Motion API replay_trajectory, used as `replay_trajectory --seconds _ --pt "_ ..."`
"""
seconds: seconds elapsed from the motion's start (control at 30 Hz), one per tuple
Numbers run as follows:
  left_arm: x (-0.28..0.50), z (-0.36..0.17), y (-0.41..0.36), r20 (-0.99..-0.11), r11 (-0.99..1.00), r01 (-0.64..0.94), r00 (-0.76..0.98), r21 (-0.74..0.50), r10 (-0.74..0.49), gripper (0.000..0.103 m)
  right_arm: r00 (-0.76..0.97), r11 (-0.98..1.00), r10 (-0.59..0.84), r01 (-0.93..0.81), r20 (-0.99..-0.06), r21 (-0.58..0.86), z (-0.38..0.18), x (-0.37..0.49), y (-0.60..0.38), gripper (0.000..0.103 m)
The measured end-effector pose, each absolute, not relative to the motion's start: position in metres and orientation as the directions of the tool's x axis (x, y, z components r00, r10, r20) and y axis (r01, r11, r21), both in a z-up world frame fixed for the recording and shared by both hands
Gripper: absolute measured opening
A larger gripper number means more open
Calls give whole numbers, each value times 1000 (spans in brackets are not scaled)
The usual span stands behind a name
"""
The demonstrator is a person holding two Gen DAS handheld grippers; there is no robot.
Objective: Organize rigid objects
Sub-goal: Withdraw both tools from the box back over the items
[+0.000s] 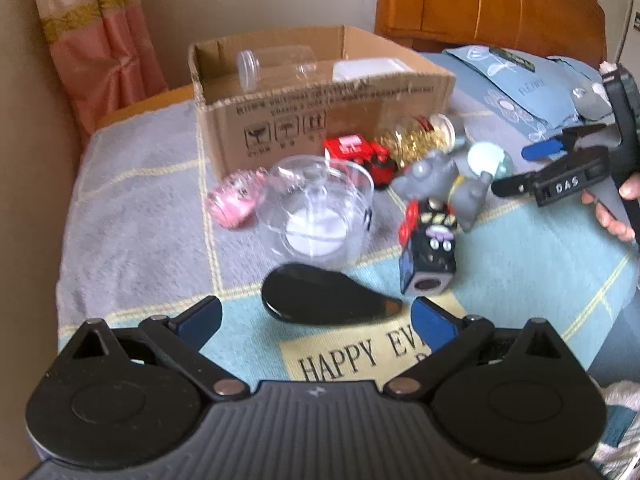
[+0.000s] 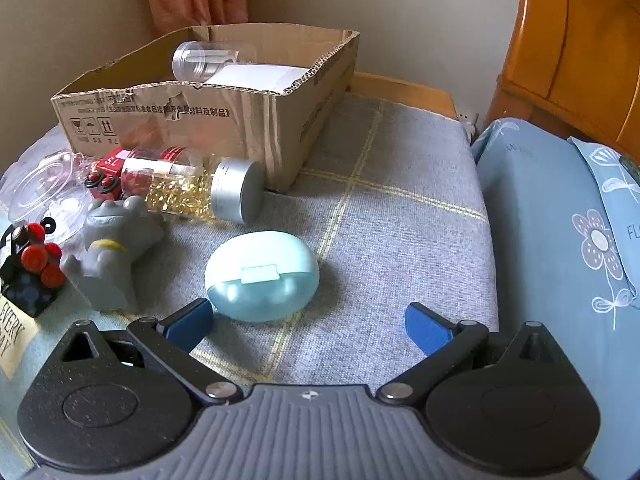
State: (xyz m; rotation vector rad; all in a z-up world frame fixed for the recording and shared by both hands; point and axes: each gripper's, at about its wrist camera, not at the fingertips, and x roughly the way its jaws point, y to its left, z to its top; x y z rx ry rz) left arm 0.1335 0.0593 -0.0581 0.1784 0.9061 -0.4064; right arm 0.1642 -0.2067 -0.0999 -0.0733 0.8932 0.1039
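Fingers on both my grippers are spread and empty, left gripper (image 1: 318, 318) lined up on the black case (image 1: 320, 300) at twelve o'clock, right gripper (image 2: 310, 322) on the pale-blue case (image 2: 262, 276), cardboard box (image 2: 240, 120) beyond.

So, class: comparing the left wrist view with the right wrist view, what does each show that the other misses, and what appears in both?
Only the left wrist view shows the black oval case, the pink toy and the right gripper held in a hand.

Only the right wrist view shows the wall socket.

Both show the cardboard box, the capsule bottle, the grey hippo toy and the pale blue case. Both grippers are open.
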Motion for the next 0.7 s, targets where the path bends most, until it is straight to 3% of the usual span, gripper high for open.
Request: replay_trajectory --seconds 0.2,0.7 --pt "138 -78 63 -823 910 411 500 -49 -270 101 634 993 59 -120 -771 -23 -102 163 -206 103" --pt "142 -82 48 -784 875 484 539 -11 -308 102 644 987 86 -159 -760 -23 -103 160 -204 103"
